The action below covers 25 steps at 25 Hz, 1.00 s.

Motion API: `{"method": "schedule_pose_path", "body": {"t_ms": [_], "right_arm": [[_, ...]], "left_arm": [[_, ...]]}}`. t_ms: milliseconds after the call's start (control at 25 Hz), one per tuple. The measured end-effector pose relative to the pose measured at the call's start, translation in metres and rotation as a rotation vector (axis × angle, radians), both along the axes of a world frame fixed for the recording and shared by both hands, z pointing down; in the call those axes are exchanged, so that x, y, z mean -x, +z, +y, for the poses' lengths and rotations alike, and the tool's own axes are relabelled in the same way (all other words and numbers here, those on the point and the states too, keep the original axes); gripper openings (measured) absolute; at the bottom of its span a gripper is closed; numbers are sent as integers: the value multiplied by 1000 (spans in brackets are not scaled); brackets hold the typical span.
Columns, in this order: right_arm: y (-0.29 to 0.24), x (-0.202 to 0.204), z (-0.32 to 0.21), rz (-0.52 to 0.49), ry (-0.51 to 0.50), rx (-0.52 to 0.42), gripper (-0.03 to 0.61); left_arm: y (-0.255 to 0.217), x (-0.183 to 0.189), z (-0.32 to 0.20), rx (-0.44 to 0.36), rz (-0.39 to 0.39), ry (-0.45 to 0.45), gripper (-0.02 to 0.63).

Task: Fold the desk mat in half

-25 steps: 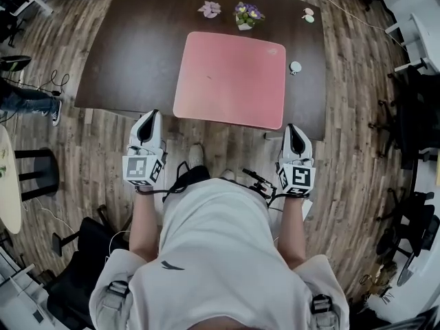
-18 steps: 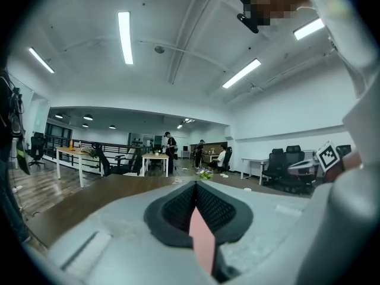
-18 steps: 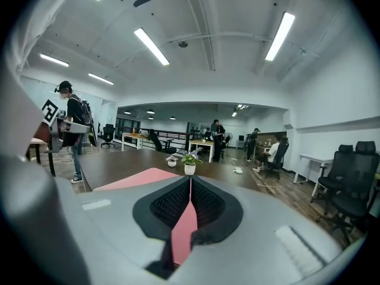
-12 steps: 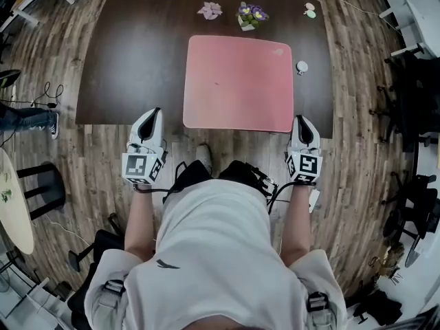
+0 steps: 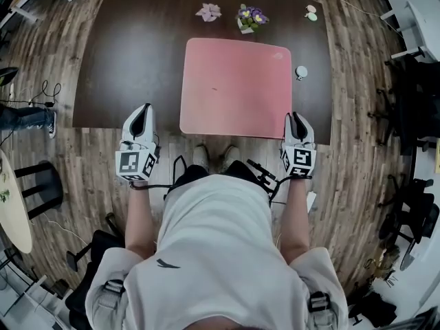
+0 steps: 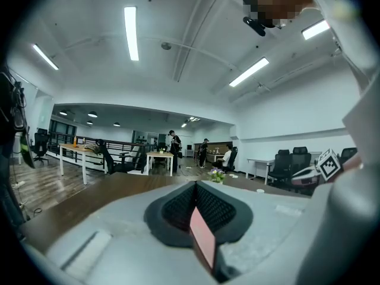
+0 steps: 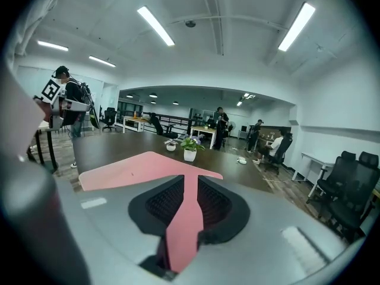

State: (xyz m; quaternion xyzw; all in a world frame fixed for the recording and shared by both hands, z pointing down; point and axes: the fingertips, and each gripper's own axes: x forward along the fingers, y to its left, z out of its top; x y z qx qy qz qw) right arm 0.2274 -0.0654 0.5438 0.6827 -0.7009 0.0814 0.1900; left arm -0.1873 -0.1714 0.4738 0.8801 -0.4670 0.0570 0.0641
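Observation:
A pink desk mat point(image 5: 237, 88) lies flat and unfolded on the dark brown table point(image 5: 130, 60). My right gripper point(image 5: 295, 119) sits at the mat's near right corner, at the table's front edge. Its jaws have just been opening, and a narrow slit now stands between them. In the right gripper view the mat point(image 7: 136, 168) spreads ahead and to the left of the right gripper point(image 7: 185, 180), and pink shows through the slit; the pads do not press on it. My left gripper point(image 5: 142, 113) is at the front edge, left of the mat and apart from it. In its own view the left gripper point(image 6: 196, 186) has its pads meeting at the tips, holding nothing.
At the table's far edge stand a small flower pot point(image 5: 247, 18), a pink paper flower point(image 5: 209, 10) and two small pale objects point(image 5: 311, 12). A small white round thing point(image 5: 301, 71) lies right of the mat. Office chairs crowd the right side; wooden floor surrounds the table.
Both grippers have moved forward to the table's front edge. The right one has come up to the mat's near right corner; the left one has shifted slightly left.

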Motion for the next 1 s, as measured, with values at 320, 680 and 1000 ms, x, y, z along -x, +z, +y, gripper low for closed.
{"method": "schedule_pose_path", "body": {"t_ms": [320, 680, 1000], "right_arm": [[49, -30, -12, -73, 11, 155, 186], [140, -47, -19, -220, 0, 495, 303], [163, -47, -28, -220, 22, 606, 365]], "left_arm": [[8, -20, -6, 4, -11, -22, 7], [16, -26, 2, 25, -30, -58, 8], [16, -27, 6, 26, -46, -67, 8]]}}
